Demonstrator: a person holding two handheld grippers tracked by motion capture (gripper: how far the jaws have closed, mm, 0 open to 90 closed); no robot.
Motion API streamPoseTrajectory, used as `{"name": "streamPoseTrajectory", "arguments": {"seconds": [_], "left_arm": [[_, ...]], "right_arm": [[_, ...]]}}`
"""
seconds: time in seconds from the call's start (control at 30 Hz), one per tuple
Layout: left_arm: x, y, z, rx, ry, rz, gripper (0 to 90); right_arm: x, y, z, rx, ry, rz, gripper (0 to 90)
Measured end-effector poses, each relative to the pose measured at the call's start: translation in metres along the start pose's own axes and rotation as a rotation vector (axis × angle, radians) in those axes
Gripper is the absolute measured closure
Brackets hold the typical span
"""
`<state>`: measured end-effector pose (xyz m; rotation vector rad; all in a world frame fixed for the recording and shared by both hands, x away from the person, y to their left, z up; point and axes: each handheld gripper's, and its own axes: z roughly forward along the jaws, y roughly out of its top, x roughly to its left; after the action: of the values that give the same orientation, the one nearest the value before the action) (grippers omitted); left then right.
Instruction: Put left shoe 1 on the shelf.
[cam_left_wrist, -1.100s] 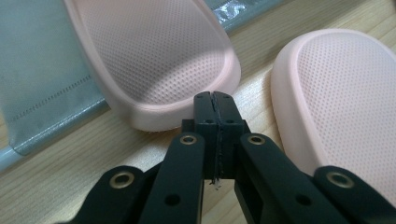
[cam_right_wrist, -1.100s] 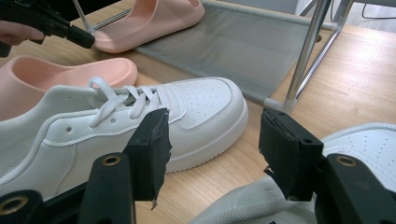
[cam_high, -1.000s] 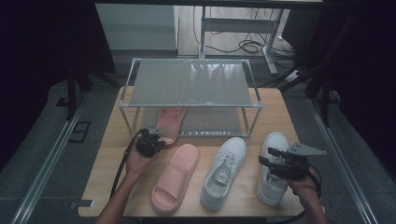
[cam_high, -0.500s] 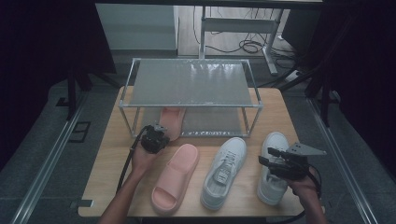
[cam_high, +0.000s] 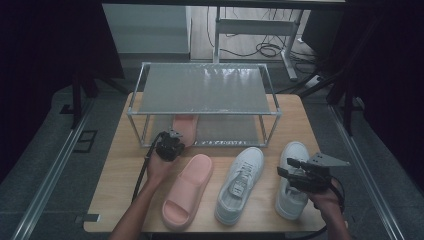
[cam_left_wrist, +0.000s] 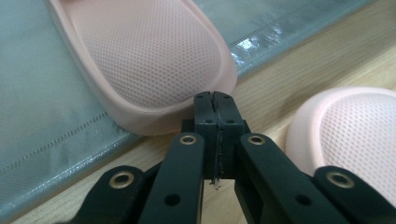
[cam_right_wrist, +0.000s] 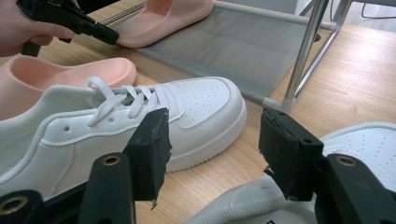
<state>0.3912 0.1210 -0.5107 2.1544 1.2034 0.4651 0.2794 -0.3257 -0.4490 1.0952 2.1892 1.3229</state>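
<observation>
Fingers of the left gripper (cam_left_wrist: 215, 105) are pressed together on nothing, tips right at the heel of the pink slipper (cam_left_wrist: 154, 56) lying on the rack's lower shelf (cam_high: 225, 131). Right gripper (cam_right_wrist: 212, 144) fingers stand wide apart, empty, over the white sneakers (cam_right_wrist: 140, 116) in front of that shelf on the tabletop (cam_high: 120, 170).

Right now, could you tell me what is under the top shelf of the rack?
A pink slipper lies on the grey lower shelf, heel toward the shut left hand-held gripper. Its front half is covered by the top shelf.
</observation>
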Motion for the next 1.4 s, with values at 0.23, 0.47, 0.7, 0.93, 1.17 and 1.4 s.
{"name": "streamPoseTrajectory", "arguments": {"seconds": [0.23, 0.47, 0.7, 0.93, 1.17, 1.4], "left_arm": [[-0.001, 0.002, 0.006, -0.014, 0.014, -0.019, 90.0], [-0.001, 0.004, 0.008, -0.014, 0.014, -0.026, 89.7], [-0.002, 0.002, 0.005, -0.016, 0.009, -0.021, 89.7], [-0.004, -0.004, -0.008, -0.036, -0.001, -0.008, 89.6], [-0.007, -0.021, -0.037, -0.095, -0.020, -0.011, 89.6], [-0.008, -0.040, -0.060, -0.127, -0.065, -0.030, 89.3]], "right_arm": [[0.000, 0.000, 0.000, 0.001, -0.001, 0.002, 44.1], [-0.001, 0.000, 0.000, -0.001, -0.001, 0.002, 44.1], [-0.001, 0.000, -0.001, -0.001, -0.002, 0.002, 44.0], [-0.001, 0.000, -0.002, -0.005, -0.005, 0.004, 44.0], [-0.001, 0.000, -0.002, -0.004, -0.004, 0.002, 44.1], [-0.001, 0.000, -0.001, 0.001, -0.004, 0.001, 44.1]]}}
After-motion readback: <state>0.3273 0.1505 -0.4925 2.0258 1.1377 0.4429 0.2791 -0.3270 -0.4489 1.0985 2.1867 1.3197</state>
